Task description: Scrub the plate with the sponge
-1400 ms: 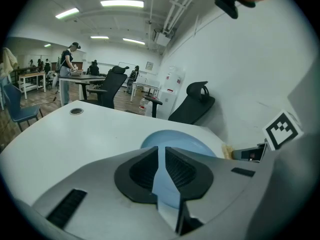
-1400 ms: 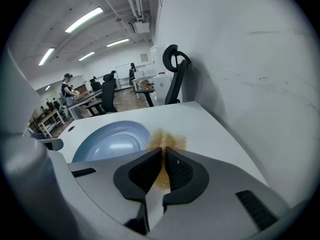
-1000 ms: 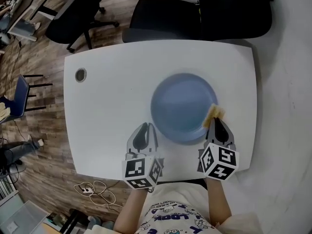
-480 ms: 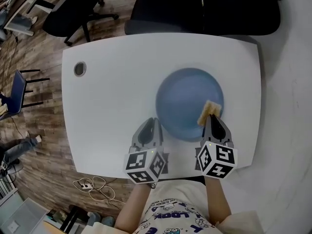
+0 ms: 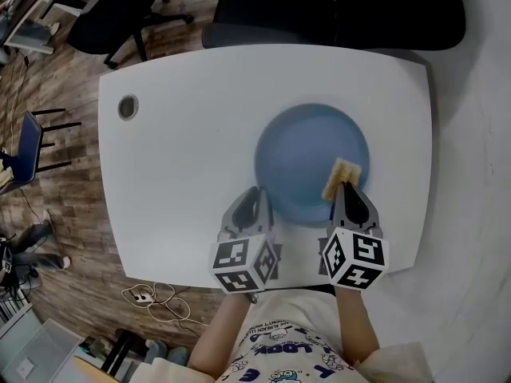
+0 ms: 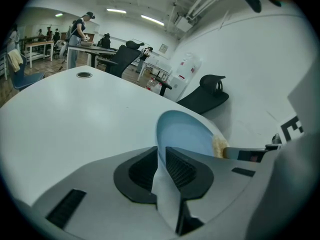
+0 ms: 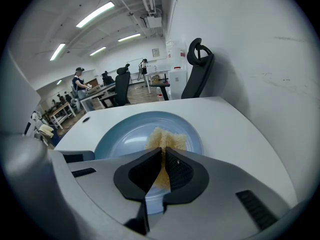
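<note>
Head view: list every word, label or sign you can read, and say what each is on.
"LOO": large print on the shirt, a tentative reading; the rest is unclear.
Smaller line above it: too blurred to read.
The cubes on the left claw and right claw: square markers only, no letters.
No text on the plate, sponge or table.

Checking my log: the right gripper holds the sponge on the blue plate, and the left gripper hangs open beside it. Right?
Not quite. The left gripper isn't open: the left gripper view shows its jaws shut on the rim of the blue plate. The right gripper does hold the sponge on the plate.
</note>
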`<state>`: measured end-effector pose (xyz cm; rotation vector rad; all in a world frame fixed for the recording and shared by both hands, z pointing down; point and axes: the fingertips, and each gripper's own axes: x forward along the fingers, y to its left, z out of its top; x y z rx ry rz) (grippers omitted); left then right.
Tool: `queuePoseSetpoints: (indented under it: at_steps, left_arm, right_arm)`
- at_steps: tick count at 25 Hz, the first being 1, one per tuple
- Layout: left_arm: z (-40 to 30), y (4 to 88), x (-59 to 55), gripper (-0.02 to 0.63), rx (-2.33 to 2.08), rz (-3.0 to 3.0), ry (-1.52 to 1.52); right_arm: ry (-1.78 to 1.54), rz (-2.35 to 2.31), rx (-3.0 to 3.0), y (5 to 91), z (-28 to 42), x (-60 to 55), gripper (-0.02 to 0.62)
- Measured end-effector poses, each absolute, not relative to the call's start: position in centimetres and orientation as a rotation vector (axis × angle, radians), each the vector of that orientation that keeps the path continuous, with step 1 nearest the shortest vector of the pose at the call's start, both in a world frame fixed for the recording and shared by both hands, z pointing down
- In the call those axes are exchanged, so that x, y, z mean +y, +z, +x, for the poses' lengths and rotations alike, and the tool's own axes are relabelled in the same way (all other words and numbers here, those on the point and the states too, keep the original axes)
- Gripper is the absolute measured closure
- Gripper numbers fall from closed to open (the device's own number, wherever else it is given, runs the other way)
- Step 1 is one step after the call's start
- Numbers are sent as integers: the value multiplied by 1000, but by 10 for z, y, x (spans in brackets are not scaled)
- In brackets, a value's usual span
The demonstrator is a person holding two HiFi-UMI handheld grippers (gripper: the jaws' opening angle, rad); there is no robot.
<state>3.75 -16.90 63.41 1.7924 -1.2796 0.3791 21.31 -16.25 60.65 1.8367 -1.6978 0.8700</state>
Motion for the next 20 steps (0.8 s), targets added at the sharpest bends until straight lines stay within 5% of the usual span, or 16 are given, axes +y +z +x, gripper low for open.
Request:
queuePoseSetpoints:
  at_steps: [20]
  left_arm:
    - [50, 663, -173, 540, -1233, 1710, 462]
  right_arm:
    - [894, 1795, -1727, 619, 218, -169, 557]
